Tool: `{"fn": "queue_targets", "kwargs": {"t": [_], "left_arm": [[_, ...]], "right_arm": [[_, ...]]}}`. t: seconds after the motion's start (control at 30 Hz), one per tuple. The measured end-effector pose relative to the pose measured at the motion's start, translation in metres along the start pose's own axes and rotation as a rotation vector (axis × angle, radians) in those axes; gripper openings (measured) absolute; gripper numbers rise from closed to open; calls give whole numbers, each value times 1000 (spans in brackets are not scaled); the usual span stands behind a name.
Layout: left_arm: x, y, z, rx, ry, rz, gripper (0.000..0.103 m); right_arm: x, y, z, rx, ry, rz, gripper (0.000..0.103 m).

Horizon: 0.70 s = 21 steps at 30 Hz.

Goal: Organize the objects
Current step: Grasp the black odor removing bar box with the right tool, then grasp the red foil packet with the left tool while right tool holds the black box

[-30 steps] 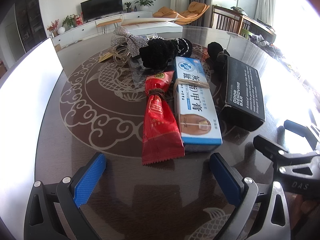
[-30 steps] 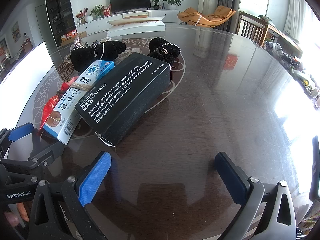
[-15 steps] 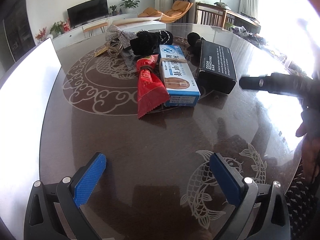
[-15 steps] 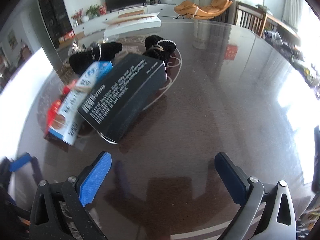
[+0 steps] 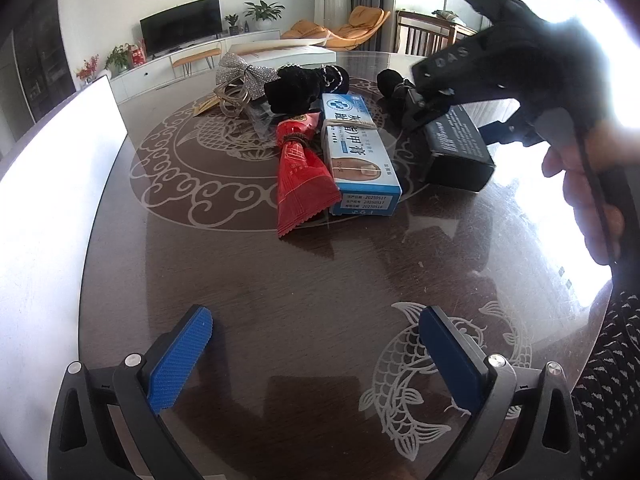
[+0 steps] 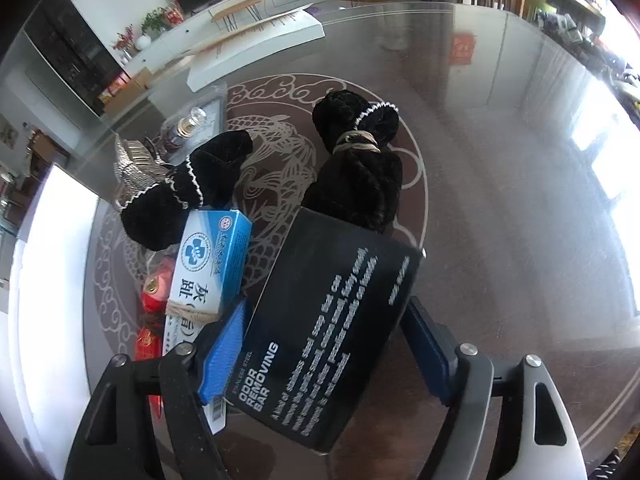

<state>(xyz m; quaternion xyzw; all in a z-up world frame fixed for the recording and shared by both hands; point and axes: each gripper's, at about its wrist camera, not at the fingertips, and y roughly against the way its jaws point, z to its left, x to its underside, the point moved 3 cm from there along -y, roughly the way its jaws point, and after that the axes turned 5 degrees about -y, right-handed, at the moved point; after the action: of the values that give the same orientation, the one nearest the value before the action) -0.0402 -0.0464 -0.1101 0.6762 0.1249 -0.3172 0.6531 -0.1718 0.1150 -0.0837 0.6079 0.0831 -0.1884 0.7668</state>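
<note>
left wrist view: our tools over the round patterned table

our left gripper (image 5: 312, 360) hangs low over the dark table (image 5: 280, 300), its blue pads (image 5: 180, 356) spread wide with nothing between them. ahead lies a cluster: a red packet (image 5: 302, 176) touching a blue-and-white box (image 5: 360, 156), both bound with thin bands, then black fabric bundles (image 5: 300, 88), a silver sequined bow (image 5: 240, 74) and a tan hair claw (image 5: 234, 98) behind them. to the right our right gripper (image 5: 460, 120) comes down onto the black box (image 5: 456, 148), one finger on each side; we cannot tell how tightly it closes. our right hand (image 5: 588, 196) grips its handle.
</note>
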Motion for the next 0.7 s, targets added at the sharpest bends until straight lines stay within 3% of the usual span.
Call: {"fn": "queue_targets", "kwargs": {"t": [0.1, 0.2, 0.3, 0.4, 0.47, 0.57, 0.7], "left_arm": [[0, 0, 0, 0, 0, 0, 103], [0, 0, 0, -1, 0, -1, 103], [0, 0, 0, 0, -1, 0, 103], [-2, -1, 2, 9, -7, 52, 103], [-10, 4, 11, -3, 44, 60, 103], [-40, 18, 39, 4, 170, -32, 103], [-79, -10, 62, 5, 242, 40, 103]], "right_arm": [[21, 20, -13, 11, 68, -22, 60], [52, 35, -29, 43, 108, -49, 60], [74, 44, -37, 75, 134, -133, 61], [86, 44, -43, 82, 134, -179, 71], [92, 45, -46, 92, 146, -192, 71], [94, 53, -53, 74, 142, -225, 73], [91, 60, -55, 51, 120, -257, 78]]}}
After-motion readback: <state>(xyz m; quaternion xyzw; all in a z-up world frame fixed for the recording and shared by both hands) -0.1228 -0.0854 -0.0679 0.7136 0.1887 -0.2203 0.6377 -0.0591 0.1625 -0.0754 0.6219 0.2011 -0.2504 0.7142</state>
